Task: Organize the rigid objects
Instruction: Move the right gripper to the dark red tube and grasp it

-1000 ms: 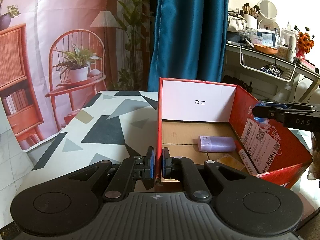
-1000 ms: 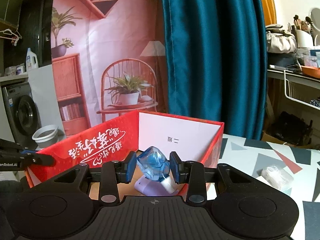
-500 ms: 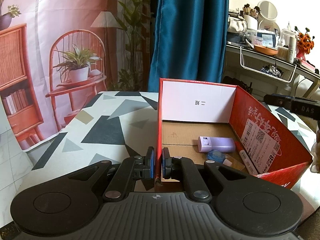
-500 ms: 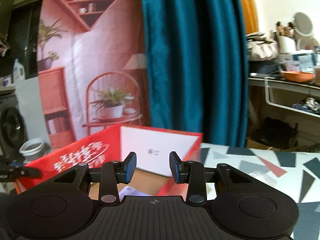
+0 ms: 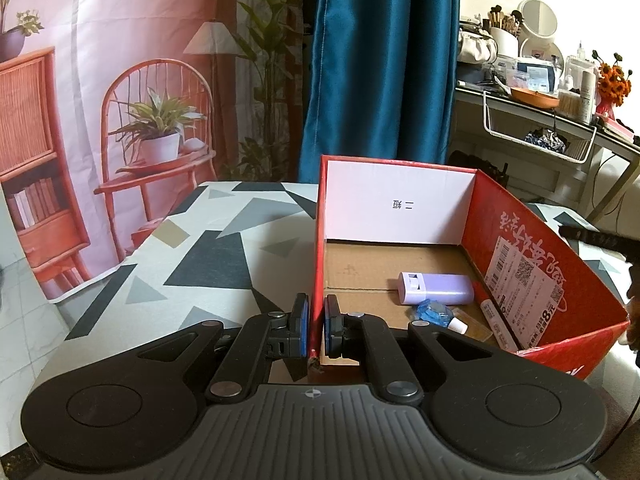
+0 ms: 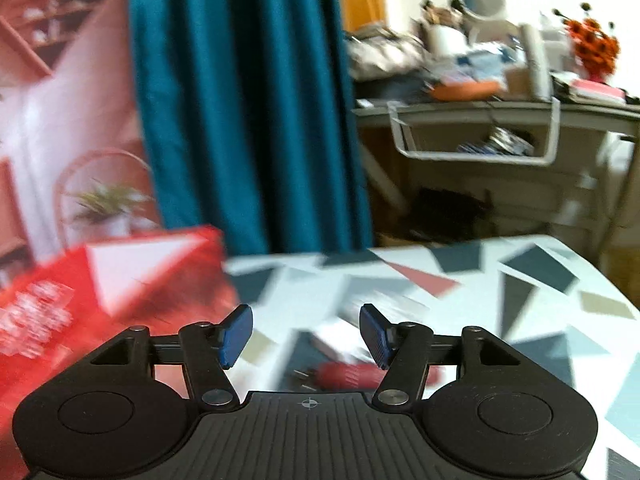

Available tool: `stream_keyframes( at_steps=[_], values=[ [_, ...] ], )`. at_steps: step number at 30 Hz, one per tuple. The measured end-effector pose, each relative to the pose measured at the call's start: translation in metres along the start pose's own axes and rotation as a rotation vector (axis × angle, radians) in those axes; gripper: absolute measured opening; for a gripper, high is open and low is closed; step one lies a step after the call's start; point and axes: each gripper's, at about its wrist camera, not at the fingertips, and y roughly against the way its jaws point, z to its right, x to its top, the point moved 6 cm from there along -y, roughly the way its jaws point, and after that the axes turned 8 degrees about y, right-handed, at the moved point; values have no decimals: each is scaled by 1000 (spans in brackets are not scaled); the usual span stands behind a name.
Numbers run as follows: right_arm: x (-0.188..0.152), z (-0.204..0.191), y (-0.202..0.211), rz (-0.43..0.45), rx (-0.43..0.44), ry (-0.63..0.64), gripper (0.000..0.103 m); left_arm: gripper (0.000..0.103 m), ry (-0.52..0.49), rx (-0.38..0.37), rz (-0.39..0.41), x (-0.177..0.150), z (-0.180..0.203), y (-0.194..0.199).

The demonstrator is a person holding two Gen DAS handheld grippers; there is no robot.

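Note:
A red cardboard box (image 5: 520, 248) stands open on the patterned table (image 5: 208, 256). My left gripper (image 5: 315, 324) is shut on the box's near left wall. Inside lie a lilac bottle (image 5: 436, 289), a small clear blue bottle (image 5: 434, 313), a white marker pen (image 5: 500, 326) and an amber piece (image 5: 474, 326). My right gripper (image 6: 306, 334) is open and empty, right of the box (image 6: 120, 280), above the table (image 6: 520, 280). A red cylindrical object (image 6: 348, 374) lies just below its fingers. This view is motion-blurred.
A blue curtain (image 5: 380, 64) and a pink printed backdrop (image 5: 120, 60) hang behind the table. A cluttered dressing table with a wire basket (image 5: 540, 136) stands at the right. A blurred pale object (image 6: 380, 308) lies on the table ahead of the right gripper.
My right gripper let go of the clear blue bottle, which now lies in the box. It then swung right, away from the box, with its jaws opened wider. The left gripper has not moved.

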Motion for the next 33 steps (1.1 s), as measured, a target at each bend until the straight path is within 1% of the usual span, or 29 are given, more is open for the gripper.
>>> stream_keyframes(
  at_steps=[1,3,4,5,6,8,12,14,17,22,24,33],
  values=[
    [-6,5,-8,-30,-41,9,57,9,2,0,0,0,0,0],
    [-15,17,-25,-93,-128,10,70,9,15,-6,-3,0,-2,0],
    [-19,21,-33,-114,-163,5,83,9,21,-8,-4,0,-2,0],
    [-22,24,-39,-118,-188,3,98,9,22,-8,-5,0,-2,0],
    [-24,26,-42,-112,-201,3,103,9,19,-6,-5,0,-2,0],
    [-26,26,-51,-112,-202,20,103,9,11,-1,-5,0,-1,-1],
    [-27,19,-71,-164,-179,73,103,9,8,2,-5,0,-1,-2],
    [-26,18,-77,-180,-198,75,103,9,0,7,-3,0,0,-2],
    [-28,23,-82,-220,-205,48,103,9,4,5,-3,-1,-1,-2],
    [-33,31,-83,-240,-145,-34,103,9,12,3,-1,-1,-1,-2],
    [-34,32,-81,-241,-134,-46,103,9,13,3,-2,-1,-1,-3],
    [-35,16,-84,-255,-94,48,103,9,8,7,-1,-2,-1,-3]
  ],
)
